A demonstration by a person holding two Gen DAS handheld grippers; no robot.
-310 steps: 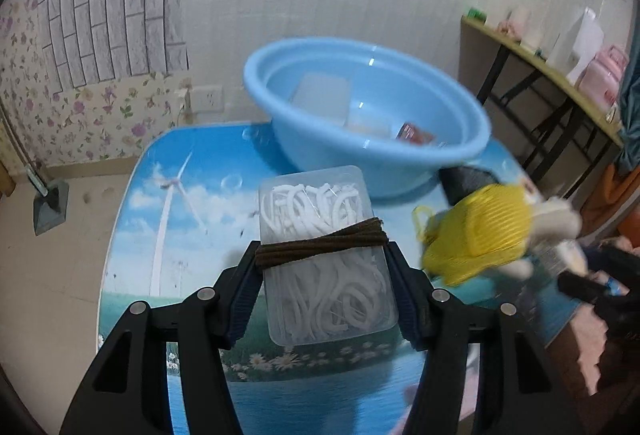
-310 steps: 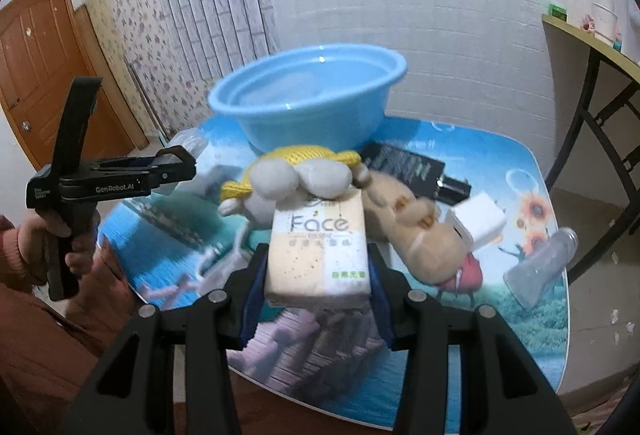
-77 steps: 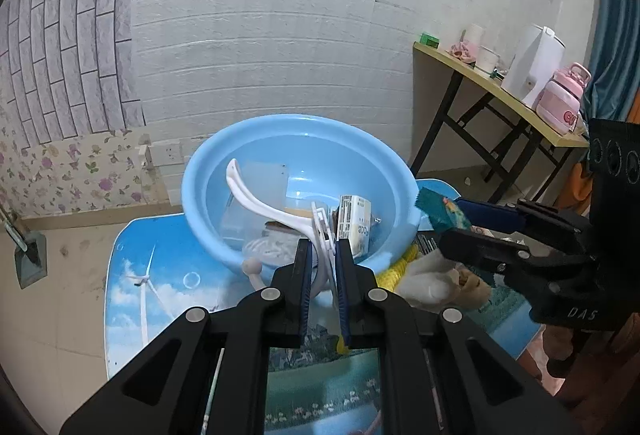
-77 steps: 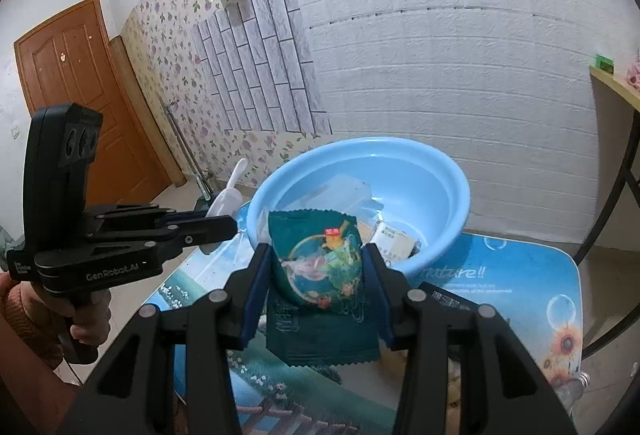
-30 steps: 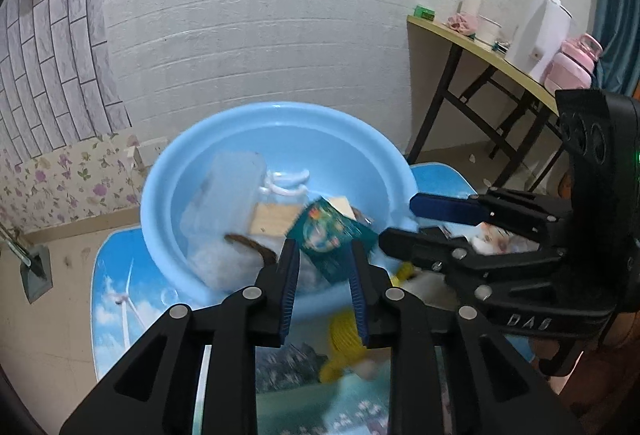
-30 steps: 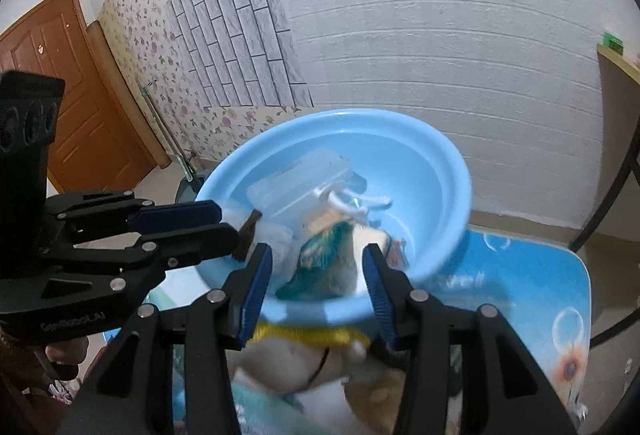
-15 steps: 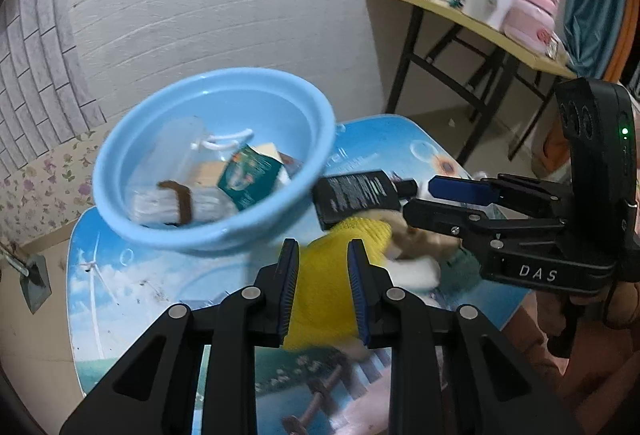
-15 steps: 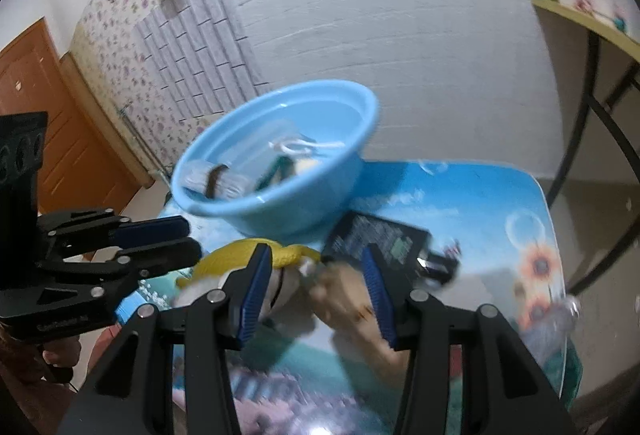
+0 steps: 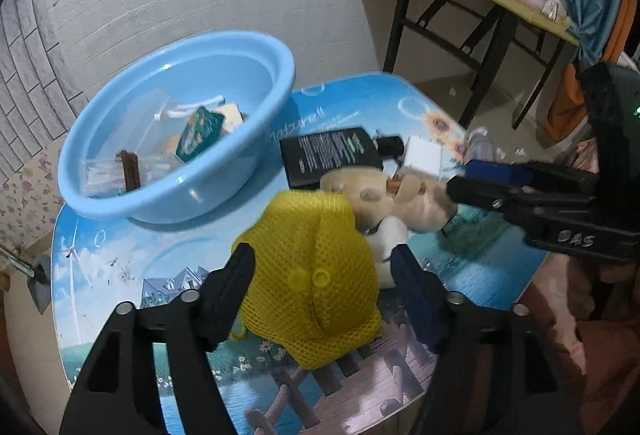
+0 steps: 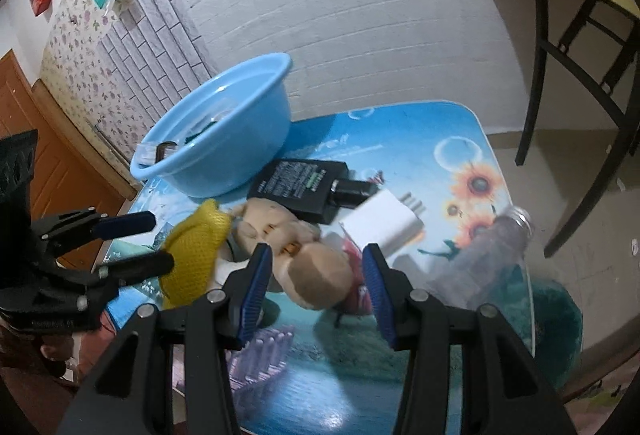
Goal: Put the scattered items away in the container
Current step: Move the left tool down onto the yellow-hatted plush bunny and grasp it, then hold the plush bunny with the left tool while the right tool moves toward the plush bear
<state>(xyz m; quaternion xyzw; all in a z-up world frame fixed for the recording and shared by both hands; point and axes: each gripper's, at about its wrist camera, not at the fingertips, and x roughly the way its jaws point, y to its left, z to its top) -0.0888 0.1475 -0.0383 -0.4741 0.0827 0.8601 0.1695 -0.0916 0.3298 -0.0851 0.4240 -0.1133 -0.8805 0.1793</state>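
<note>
**Reaching for the soft toys**

Opening wide, the left gripper has the yellow mesh toy between its fingers, not squeezed. The right gripper is open around the tan plush toy. The blue bowl sits far left on the table, already holding small things.

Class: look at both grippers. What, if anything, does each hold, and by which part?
Nothing is held. The left gripper is opening around the yellow mesh toy; the right gripper stands open over the beige plush.

Left hand-held gripper jaws opening around yellow mesh pouch; blue basin behind.
</note>
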